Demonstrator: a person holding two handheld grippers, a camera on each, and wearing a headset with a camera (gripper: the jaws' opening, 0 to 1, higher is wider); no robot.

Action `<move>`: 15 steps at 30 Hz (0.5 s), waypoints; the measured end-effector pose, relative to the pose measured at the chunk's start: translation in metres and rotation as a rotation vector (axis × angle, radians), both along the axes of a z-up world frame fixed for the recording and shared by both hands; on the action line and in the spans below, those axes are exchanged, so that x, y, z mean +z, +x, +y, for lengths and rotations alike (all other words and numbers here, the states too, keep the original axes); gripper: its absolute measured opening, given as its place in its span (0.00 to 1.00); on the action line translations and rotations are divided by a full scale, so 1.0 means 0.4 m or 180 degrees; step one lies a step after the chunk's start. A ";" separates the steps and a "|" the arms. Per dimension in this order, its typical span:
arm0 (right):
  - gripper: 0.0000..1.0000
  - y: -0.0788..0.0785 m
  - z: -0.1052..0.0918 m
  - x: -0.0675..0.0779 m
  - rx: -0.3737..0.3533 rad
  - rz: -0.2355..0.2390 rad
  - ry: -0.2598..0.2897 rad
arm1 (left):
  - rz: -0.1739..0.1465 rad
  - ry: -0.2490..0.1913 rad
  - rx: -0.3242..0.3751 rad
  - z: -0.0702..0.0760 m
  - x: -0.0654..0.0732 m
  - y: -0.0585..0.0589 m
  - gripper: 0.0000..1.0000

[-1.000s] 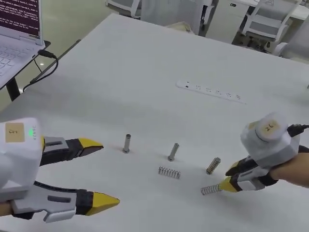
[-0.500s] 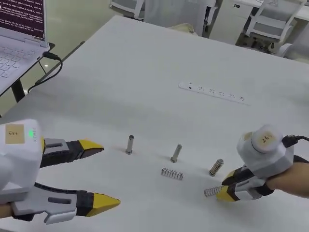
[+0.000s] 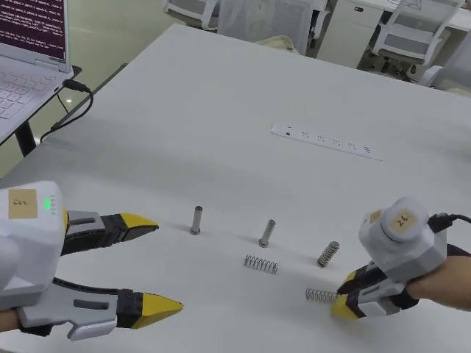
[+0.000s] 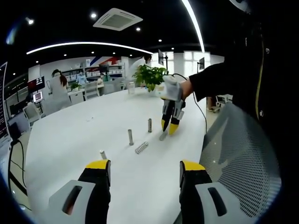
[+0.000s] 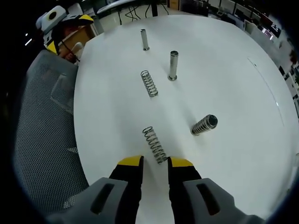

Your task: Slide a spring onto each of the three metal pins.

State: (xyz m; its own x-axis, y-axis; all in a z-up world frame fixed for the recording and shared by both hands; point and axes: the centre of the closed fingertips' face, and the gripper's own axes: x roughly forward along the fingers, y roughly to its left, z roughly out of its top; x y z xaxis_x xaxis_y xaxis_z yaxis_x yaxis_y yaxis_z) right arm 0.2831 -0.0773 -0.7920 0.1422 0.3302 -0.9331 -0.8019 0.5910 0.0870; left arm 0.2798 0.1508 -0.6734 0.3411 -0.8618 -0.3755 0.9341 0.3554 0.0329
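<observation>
Right gripper view: the right gripper (image 5: 155, 164) points down at the desk (image 5: 243, 84), its jaws parted a little, with 1 yellow tip on each side of the near end of the near spring (image 5: 154, 144), which lies flat. The gap looks wider than the coil, so I judge the spring to be straddled and not yet pinched. Beyond it the second spring (image 5: 149, 83) lies loose on the desk. To the right of the near spring stands the sprung pin (image 5: 204, 125), already wearing its coil. The middle pin (image 5: 173, 65) and the far pin (image 5: 144, 39) stand upright and bare, in a row with the sprung pin.

In the head view the left gripper (image 3: 151, 265) sits low at the left, jaws spread wide and holding nothing, well apart from the pins. A power strip (image 3: 326, 140) lies further back on the desk, and a laptop (image 3: 29, 44) is at the far left.

By my reading, 1 of the 3 pins is done and the step in hand is picking up the spring for pin 2. The next move calls for closing the jaws on the coil near its end, firmly enough to hold it but not enough to flatten it. After that comes lifting it, turning it upright and lining its bore over the top of the middle pin before lowering. The coil could roll or flick out as the jaws meet. Whether the pins are fixed to the desk I cannot tell, so a sideways nudge may tip one.
</observation>
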 end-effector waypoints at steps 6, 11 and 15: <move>0.18 -0.002 0.018 -0.004 0.0087 -0.0075 0.0021 | 0.0002 0.0004 0.0007 0.003 0.000 -0.001 0.55; 0.17 0.003 0.021 -0.013 0.0179 -0.0157 -0.0040 | 0.0004 -0.0001 0.0012 0.003 0.001 -0.001 0.54; 0.17 0.008 0.024 -0.014 0.0235 -0.0181 -0.0043 | 0.0006 -0.0001 0.0017 0.003 0.001 0.000 0.54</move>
State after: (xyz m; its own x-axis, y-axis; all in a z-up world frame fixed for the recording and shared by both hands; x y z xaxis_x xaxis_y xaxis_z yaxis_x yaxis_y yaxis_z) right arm 0.2862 -0.0677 -0.7977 0.1707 0.3293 -0.9287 -0.8467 0.5310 0.0326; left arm 0.2796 0.1520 -0.6729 0.3449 -0.8601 -0.3758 0.9323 0.3603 0.0311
